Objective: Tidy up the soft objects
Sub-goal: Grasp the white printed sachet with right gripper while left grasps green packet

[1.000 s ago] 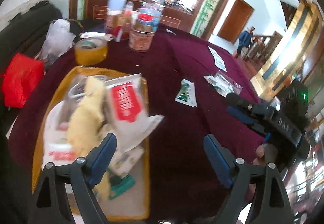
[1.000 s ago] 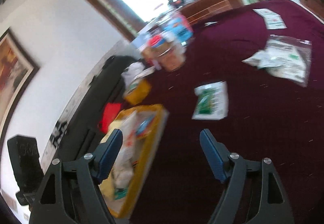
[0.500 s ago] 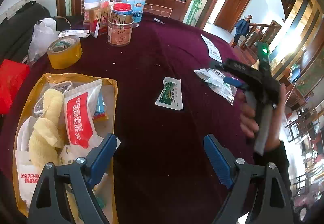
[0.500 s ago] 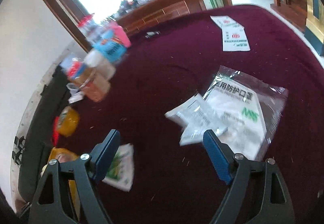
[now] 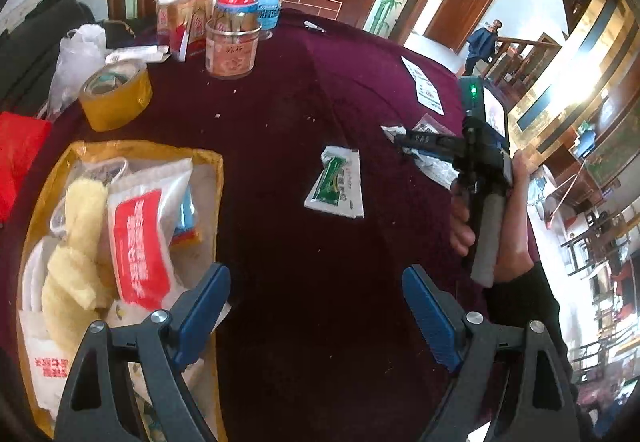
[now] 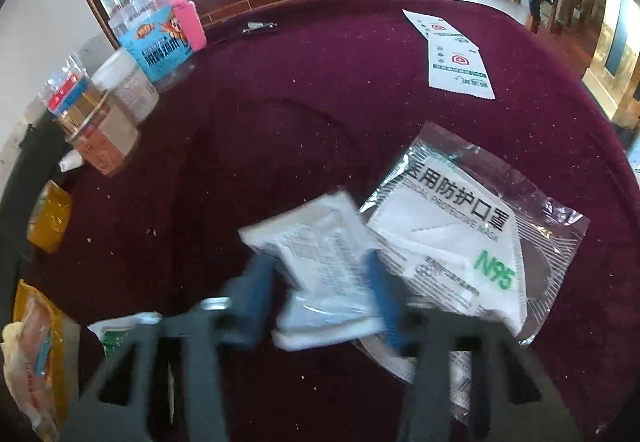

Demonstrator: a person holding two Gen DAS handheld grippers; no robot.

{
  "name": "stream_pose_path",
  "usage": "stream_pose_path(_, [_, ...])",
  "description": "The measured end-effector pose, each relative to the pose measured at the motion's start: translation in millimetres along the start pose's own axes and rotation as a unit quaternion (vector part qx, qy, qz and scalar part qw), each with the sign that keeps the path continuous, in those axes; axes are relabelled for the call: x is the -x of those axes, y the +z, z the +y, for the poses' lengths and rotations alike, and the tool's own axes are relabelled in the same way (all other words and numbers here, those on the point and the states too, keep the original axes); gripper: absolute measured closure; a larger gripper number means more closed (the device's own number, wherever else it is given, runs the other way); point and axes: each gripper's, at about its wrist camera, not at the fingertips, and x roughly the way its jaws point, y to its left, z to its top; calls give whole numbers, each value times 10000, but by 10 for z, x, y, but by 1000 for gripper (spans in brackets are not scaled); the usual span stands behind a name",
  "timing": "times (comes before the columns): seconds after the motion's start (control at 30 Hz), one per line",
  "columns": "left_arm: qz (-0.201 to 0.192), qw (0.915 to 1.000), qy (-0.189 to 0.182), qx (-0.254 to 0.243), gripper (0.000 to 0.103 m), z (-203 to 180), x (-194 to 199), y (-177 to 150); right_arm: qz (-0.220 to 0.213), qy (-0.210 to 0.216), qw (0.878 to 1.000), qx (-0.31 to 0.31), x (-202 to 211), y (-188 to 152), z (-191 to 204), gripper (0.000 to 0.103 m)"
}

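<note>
On the maroon tablecloth lies a white sachet (image 6: 316,242), with my right gripper (image 6: 320,274) around it. Its blurred jaws are closing and the pads press the sachet's sides. Partly under the sachet sits a clear N95 mask bag (image 6: 460,238). In the left wrist view the right gripper (image 5: 404,140) shows with a hand on its handle. A green-and-white packet (image 5: 336,182) lies mid-table. My left gripper (image 5: 314,282) hangs open over bare cloth beside the yellow tray (image 5: 218,178). The tray holds a red-and-white pouch (image 5: 138,242) and yellow sponges (image 5: 76,262).
Jars (image 5: 232,38) and a yellow tape roll (image 5: 114,96) stand at the table's back left. A red bag (image 5: 20,150) and a white plastic bag (image 5: 76,58) sit off the left edge. White flat packets (image 6: 456,58) lie at the far right. A person (image 5: 484,42) stands by the distant stairs.
My right gripper swung right from the tray side to the mask bag and closed its jaws on the white sachet. My left gripper drifted slightly right of the tray and stayed open.
</note>
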Motion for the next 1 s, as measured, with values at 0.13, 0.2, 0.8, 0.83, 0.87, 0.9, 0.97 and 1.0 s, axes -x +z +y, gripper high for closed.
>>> stream_pose_path(0.13, [81, 9998, -70, -139, 13, -132, -69, 113, 49, 218, 9997, -35, 114, -80, 12, 88])
stream_pose_path(0.2, [180, 9997, 27, -154, 13, -167, -183, 188, 79, 416, 9990, -115, 209, -152, 13, 90])
stream_pose_path(0.8, [899, 9933, 732, 18, 82, -334, -1692, 859, -208, 2338, 9635, -1290, 509, -623, -269, 91])
stream_pose_path(0.83, [903, 9931, 739, 81, 84, -319, -1685, 838, -227, 2375, 9620, -1328, 513, -624, -281, 91])
stream_pose_path(0.87, [905, 9934, 669, 213, 89, -281, -1652, 793, -236, 2457, 9588, -1405, 512, -628, -304, 91])
stream_pose_path(0.9, [936, 9937, 555, 280, 91, -254, -1621, 765, -225, 2547, 9557, -1461, 508, -638, -327, 91])
stream_pose_path(0.97, [1012, 9931, 255, 536, 91, -173, -1517, 695, -152, 2792, 9476, -1548, 472, -636, -345, 91])
stream_pose_path(1.0, [1037, 9921, 92, 699, 91, -126, -1455, 660, -118, 2865, 9449, -1577, 453, -639, -342, 91])
